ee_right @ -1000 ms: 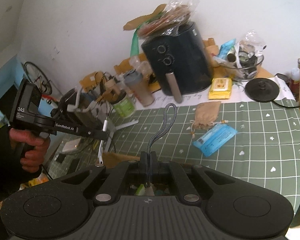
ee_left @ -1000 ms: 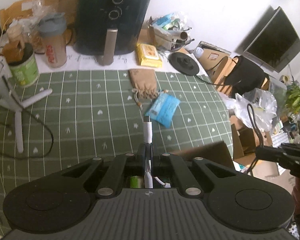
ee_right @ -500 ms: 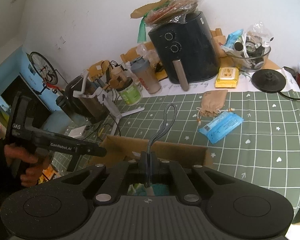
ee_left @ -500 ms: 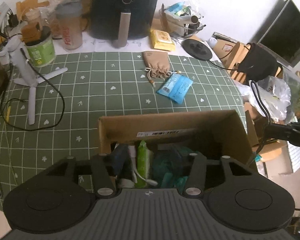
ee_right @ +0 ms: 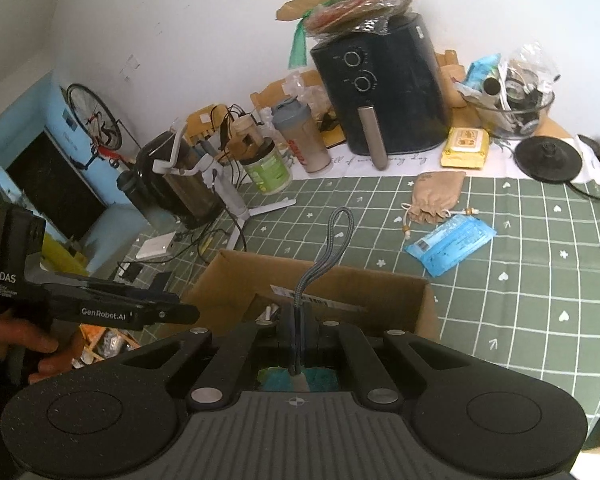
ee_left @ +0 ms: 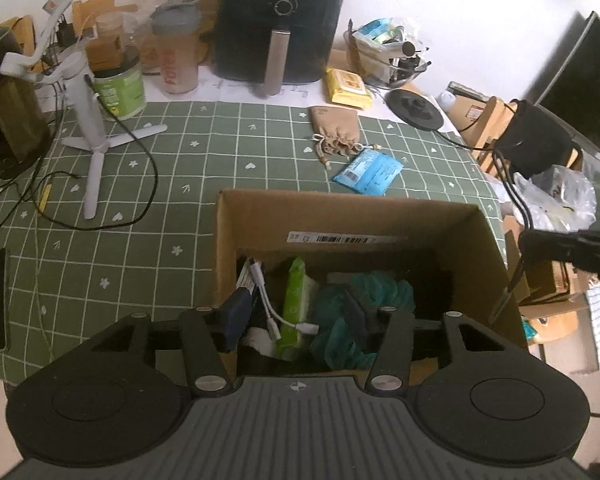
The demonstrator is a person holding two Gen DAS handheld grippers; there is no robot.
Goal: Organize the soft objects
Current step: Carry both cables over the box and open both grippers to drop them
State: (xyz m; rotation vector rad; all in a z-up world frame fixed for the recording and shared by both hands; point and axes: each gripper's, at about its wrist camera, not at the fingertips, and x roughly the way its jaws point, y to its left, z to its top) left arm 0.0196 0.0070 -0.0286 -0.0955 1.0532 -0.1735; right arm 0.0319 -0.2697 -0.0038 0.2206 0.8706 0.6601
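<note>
While the left gripper point(ee_left: 296, 322) hangs over the open cardboard box point(ee_left: 476, 236), its jaws stand about half apart with nothing pinched between them; they have just been opening. Below the gap, inside the box: a white cable point(ee_left: 278, 320) with plugs, a green wipes pack point(ee_left: 296, 300) standing on edge, a teal mesh sponge point(ee_left: 380, 292) to its right, a dark flat item at the left wall that I cannot identify. Box sits at the near edge of the green checked tablecloth point(ee_left: 140, 240), barcode label on its far inner wall

Right gripper point(ee_right: 298, 344) is clamped tight on a grey braided cable point(ee_right: 332, 240); the loop stands up above the pads, over the near side of the same box, teal sponge visible under the jaws. In the right wrist view a hand point(ee_right: 32, 344) grips the left tool's handle at the left edge

Still out on the cloth, beyond the box to the far right: a blue flat pack point(ee_left: 370, 170) and a tan drawstring pouch point(ee_left: 336, 130), the pouch's beaded cords just touching or just beside the blue pack, cannot tell which. A yellow wipes pack point(ee_left: 348, 88) lies farther back by the black air fryer point(ee_left: 280, 20)

Left side of table: white mini tripod point(ee_left: 92, 132) with a black cord looped near it, green tub point(ee_left: 120, 88), shaker bottle point(ee_left: 176, 52). Black round lid point(ee_left: 414, 106) to the right of the yellow pack
</note>
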